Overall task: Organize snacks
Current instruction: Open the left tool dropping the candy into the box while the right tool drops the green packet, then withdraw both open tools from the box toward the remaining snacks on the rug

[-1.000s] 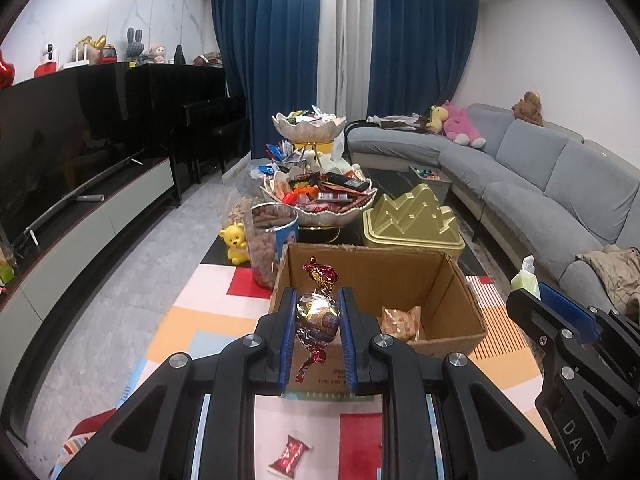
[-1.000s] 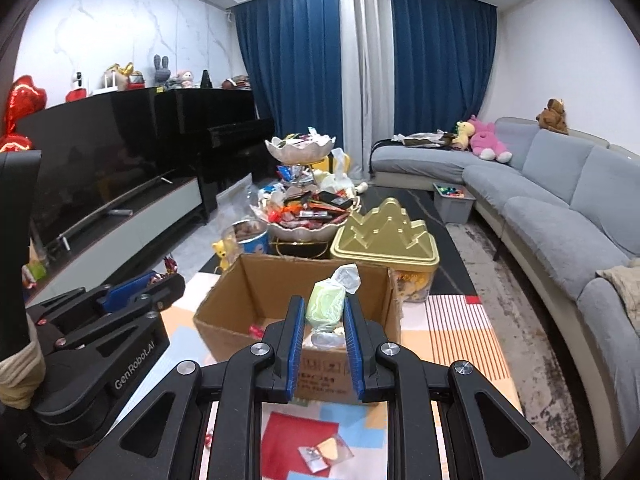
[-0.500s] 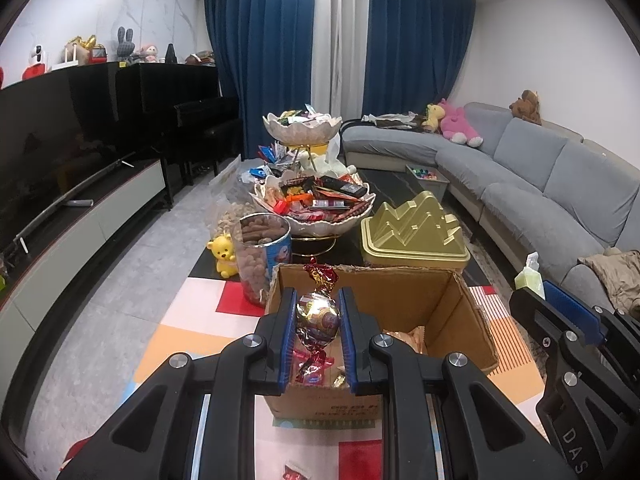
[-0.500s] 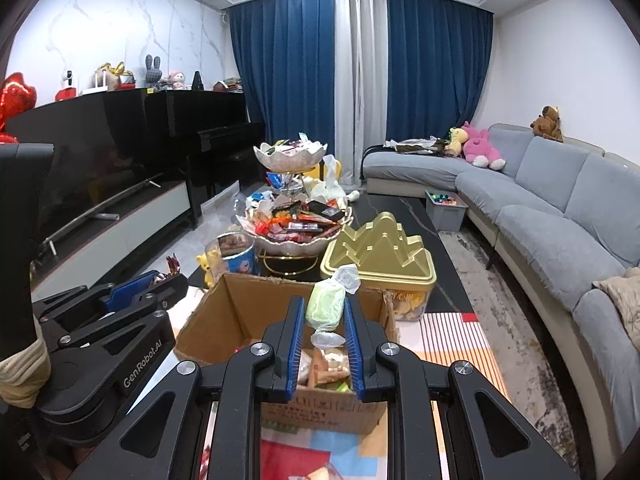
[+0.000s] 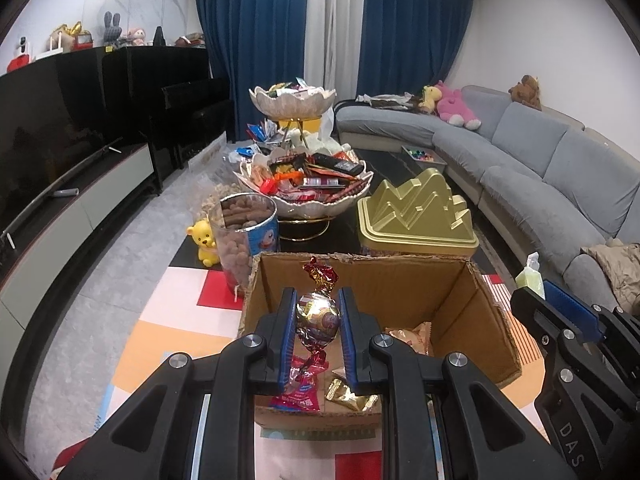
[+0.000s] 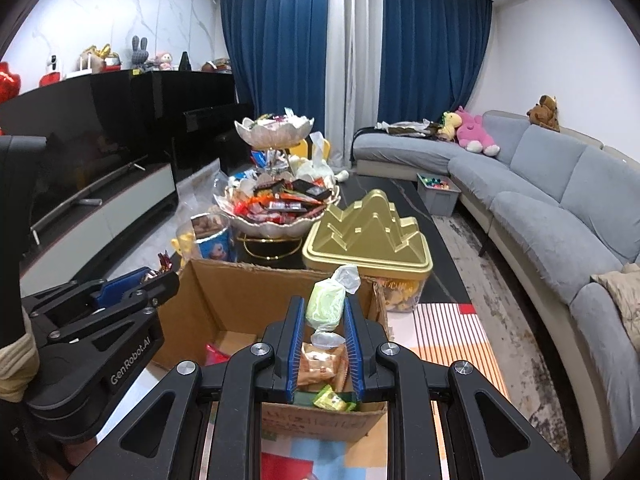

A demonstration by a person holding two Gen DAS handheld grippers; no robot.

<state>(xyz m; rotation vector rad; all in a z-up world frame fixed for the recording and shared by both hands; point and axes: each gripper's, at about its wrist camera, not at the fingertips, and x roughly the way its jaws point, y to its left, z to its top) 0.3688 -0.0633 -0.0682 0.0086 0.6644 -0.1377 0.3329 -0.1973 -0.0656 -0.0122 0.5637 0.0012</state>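
My left gripper (image 5: 318, 320) is shut on a round foil-wrapped candy (image 5: 319, 317) with red twisted ends, held over the near left part of an open cardboard box (image 5: 472, 304). My right gripper (image 6: 325, 322) is shut on a pale green wrapped candy (image 6: 326, 307), held over the near right part of the same cardboard box (image 6: 240, 300). Several snack packets (image 5: 412, 336) lie on the box floor. Each gripper shows at the edge of the other's view: the right gripper (image 5: 560, 320) and the left gripper (image 6: 132, 284).
Behind the box stand a gold mountain-shaped tin (image 5: 416, 216), a two-tier shell bowl stand (image 5: 304, 196) piled with snacks, a clear nut tub (image 5: 248, 236) and a yellow bear toy (image 5: 204, 240). A grey sofa (image 5: 560, 176) runs along the right, a TV cabinet (image 5: 72, 208) along the left.
Both grippers have moved forward and a little down with their candies, from short of the box to over its near edge. The box looks larger and its contents show.
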